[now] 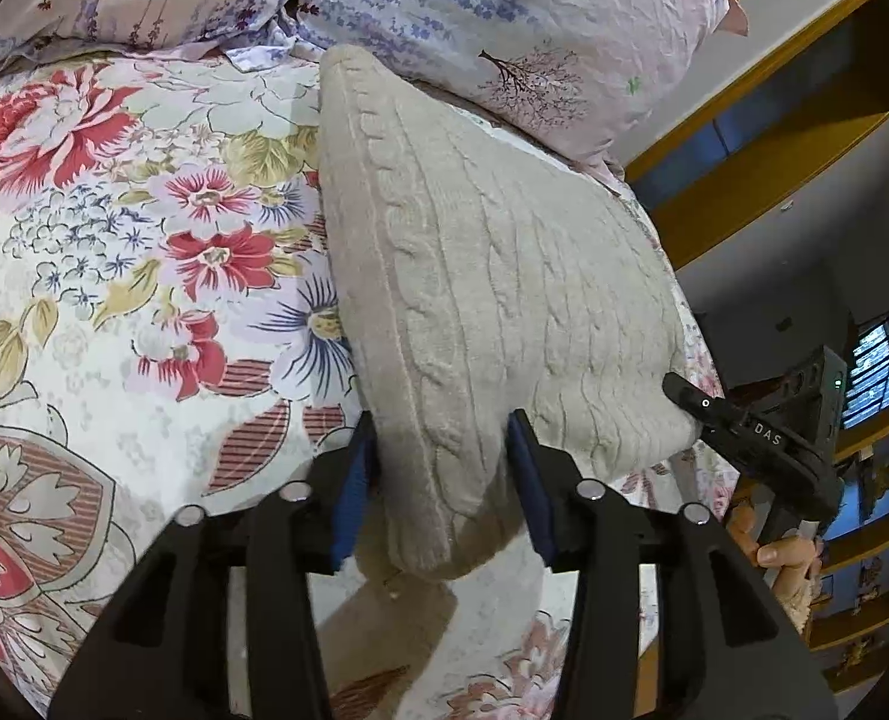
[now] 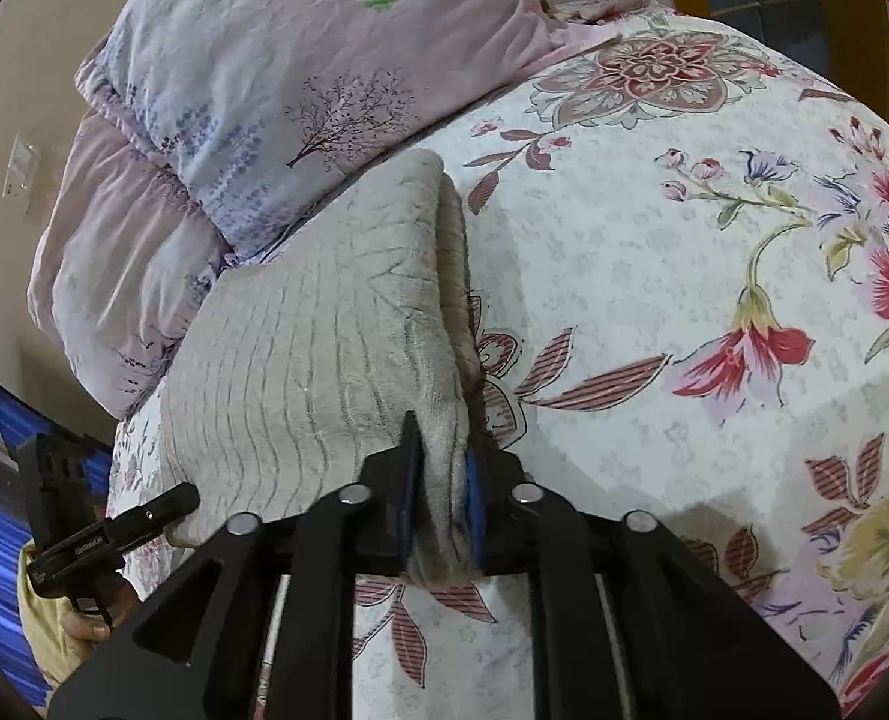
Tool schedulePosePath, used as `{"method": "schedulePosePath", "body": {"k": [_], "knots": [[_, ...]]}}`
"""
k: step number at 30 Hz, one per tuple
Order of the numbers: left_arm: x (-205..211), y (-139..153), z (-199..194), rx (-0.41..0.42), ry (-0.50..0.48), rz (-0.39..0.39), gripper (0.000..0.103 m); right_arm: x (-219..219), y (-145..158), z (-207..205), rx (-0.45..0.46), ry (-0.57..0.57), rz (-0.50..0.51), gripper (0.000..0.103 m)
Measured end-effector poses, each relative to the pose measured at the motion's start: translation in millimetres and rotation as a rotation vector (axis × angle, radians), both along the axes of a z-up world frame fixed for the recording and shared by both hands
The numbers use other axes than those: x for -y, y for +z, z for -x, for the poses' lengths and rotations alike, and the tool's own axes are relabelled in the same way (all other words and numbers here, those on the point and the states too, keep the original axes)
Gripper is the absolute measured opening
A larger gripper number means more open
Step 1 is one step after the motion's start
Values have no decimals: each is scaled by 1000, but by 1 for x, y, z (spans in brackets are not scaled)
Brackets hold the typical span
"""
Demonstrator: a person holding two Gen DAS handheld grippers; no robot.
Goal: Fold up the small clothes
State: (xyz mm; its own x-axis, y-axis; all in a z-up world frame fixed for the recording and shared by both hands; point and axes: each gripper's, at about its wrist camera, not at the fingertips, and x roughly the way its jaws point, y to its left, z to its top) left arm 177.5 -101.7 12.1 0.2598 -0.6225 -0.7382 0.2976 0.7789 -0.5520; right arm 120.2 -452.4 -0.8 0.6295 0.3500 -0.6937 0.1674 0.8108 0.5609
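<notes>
A beige cable-knit garment (image 1: 474, 276) lies folded on the flowered bedspread (image 1: 114, 300). My left gripper (image 1: 444, 450) is shut on its near corner, which hangs between the blue-padded fingers (image 1: 354, 480). In the right wrist view the same knit garment (image 2: 324, 330) lies folded over, and my right gripper (image 2: 441, 480) is shut on its thick folded edge. The right gripper also shows in the left wrist view (image 1: 744, 426), at the garment's right corner. The left gripper shows at the lower left of the right wrist view (image 2: 144, 516).
A pale pink and lavender pillow and quilt (image 1: 504, 18) lie bunched behind the garment; they also show in the right wrist view (image 2: 264, 90). The bedspread (image 2: 684, 300) stretches to the right. A yellow wooden shelf frame (image 1: 774, 120) stands beyond the bed's edge.
</notes>
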Motion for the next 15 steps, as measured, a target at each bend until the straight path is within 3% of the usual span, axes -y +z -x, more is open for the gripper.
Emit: {"method": "schedulePosePath", "body": {"k": [2,3,7,10,12,13,15], "knots": [[-6,4,-6,-29,17,46,62,6,6,0,5,-9,-52,42],[-11,6,-11,-40,34,72,63,10,9,-1,19,-15,-78,46],[-15,12,-31,-47,84,87,65,17,21,-18,68,-32,-136,48],[-11,13,-43,-46,104,62,65,9,24,-37,67,-22,-114,48],[-7,12,-47,-50,104,55,65,4,23,-49,58,-16,-92,33],[-5,13,-49,-47,103,45,65,1,23,-55,50,-13,-62,15],[1,15,-51,-24,96,8,67,-1,25,-57,71,-17,-22,11]]}}
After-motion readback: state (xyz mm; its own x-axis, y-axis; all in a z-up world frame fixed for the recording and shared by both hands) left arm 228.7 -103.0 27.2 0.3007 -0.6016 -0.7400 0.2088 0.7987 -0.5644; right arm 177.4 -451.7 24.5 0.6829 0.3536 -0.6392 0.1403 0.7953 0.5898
